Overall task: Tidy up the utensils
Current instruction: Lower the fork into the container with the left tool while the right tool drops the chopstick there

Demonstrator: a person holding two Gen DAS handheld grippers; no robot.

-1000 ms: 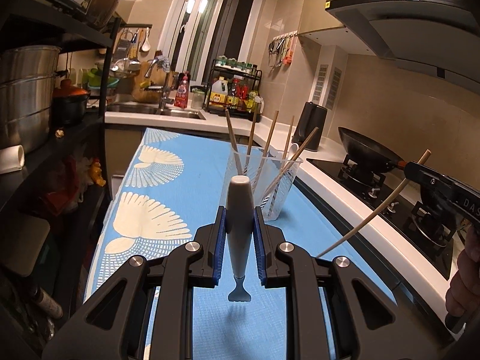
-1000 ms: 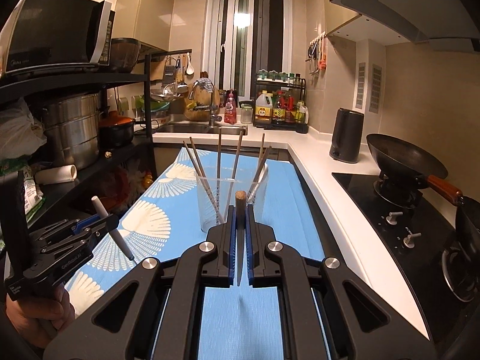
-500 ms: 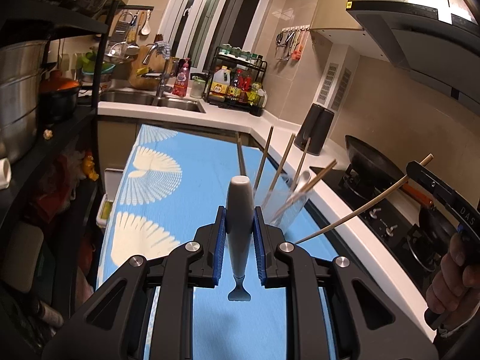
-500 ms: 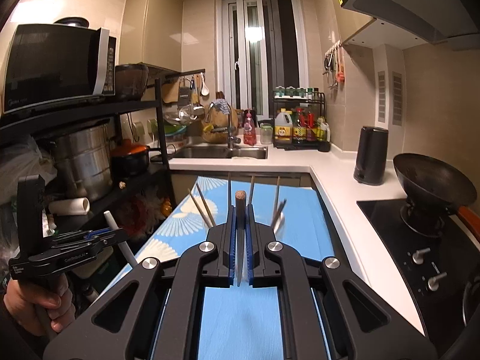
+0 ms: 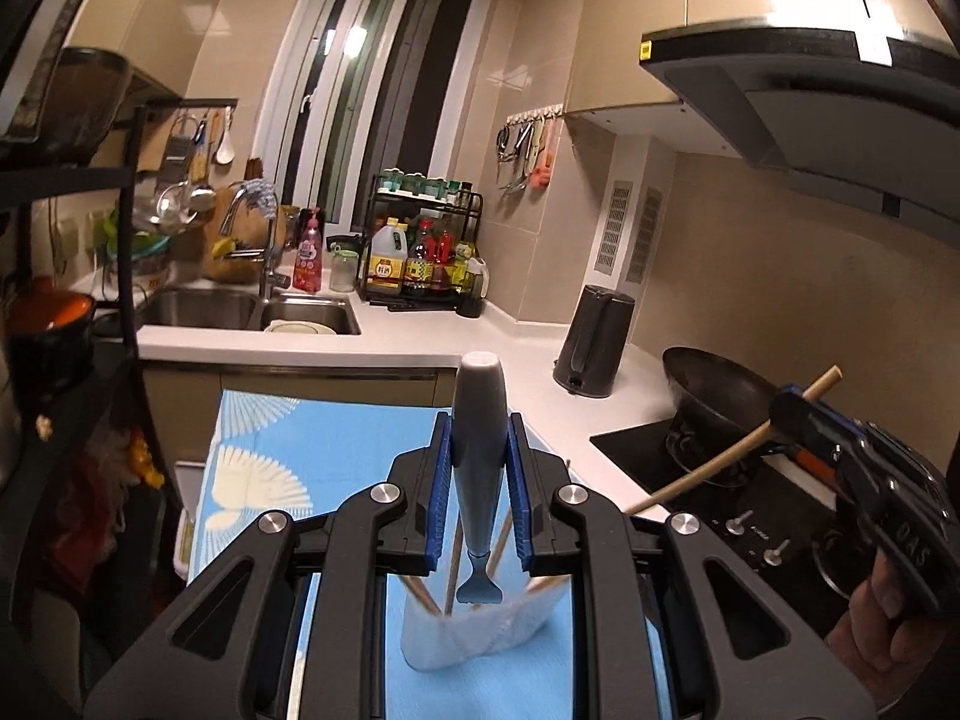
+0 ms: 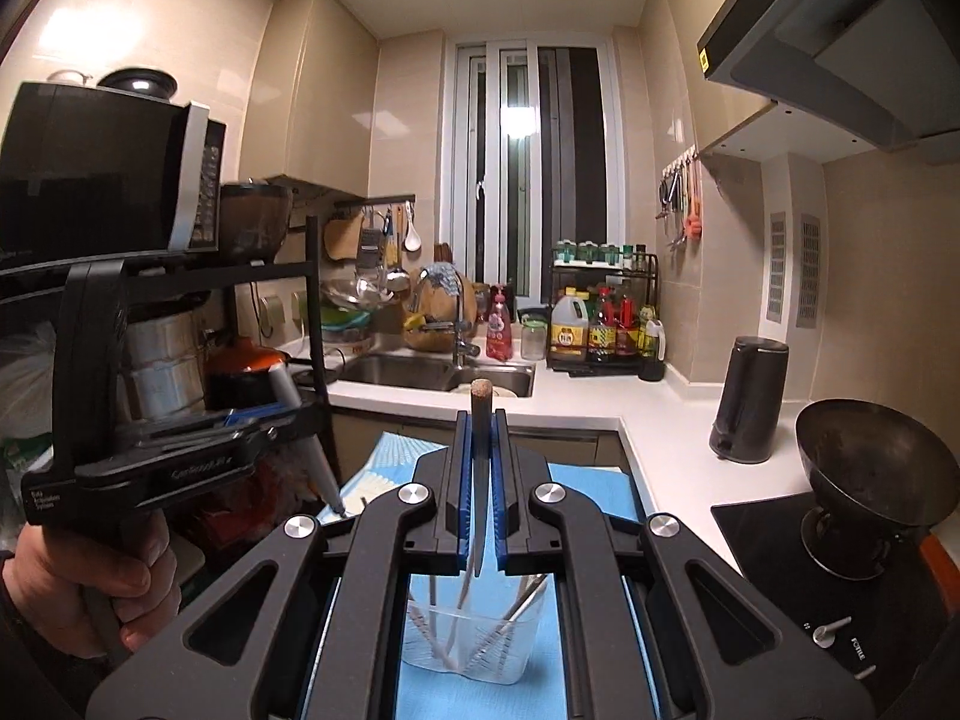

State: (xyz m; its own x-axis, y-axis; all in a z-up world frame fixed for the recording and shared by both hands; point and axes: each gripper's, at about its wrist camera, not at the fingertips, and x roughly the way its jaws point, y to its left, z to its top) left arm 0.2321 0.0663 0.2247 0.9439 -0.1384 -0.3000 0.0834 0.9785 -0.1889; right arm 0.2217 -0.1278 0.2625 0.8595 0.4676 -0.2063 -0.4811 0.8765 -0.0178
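My left gripper (image 5: pixel 479 468) is shut on a grey-handled utensil (image 5: pixel 478 438), held upright with its small metal tip pointing down over the clear plastic cup (image 5: pixel 480 630). My right gripper (image 6: pixel 481 480) is shut on a wooden chopstick (image 6: pixel 481 414), upright, its lower end above the same cup (image 6: pixel 474 642), which holds several chopsticks. The left gripper also shows in the right wrist view (image 6: pixel 282 438), and the right gripper with its chopstick (image 5: pixel 720 468) shows in the left wrist view. The cup stands on the blue patterned mat (image 5: pixel 336 456).
A white counter (image 6: pixel 660 444) runs along the right with a black kettle (image 6: pixel 750 402), a wok (image 6: pixel 870 468) and the hob (image 5: pixel 750 516). A sink (image 6: pixel 432 372) and a bottle rack (image 6: pixel 606 324) are at the back. A black shelf (image 6: pixel 180 276) with a microwave stands left.
Both grippers have risen and moved forward over the cup, which now lies low between the fingers in both views. Both stay shut on their utensils.
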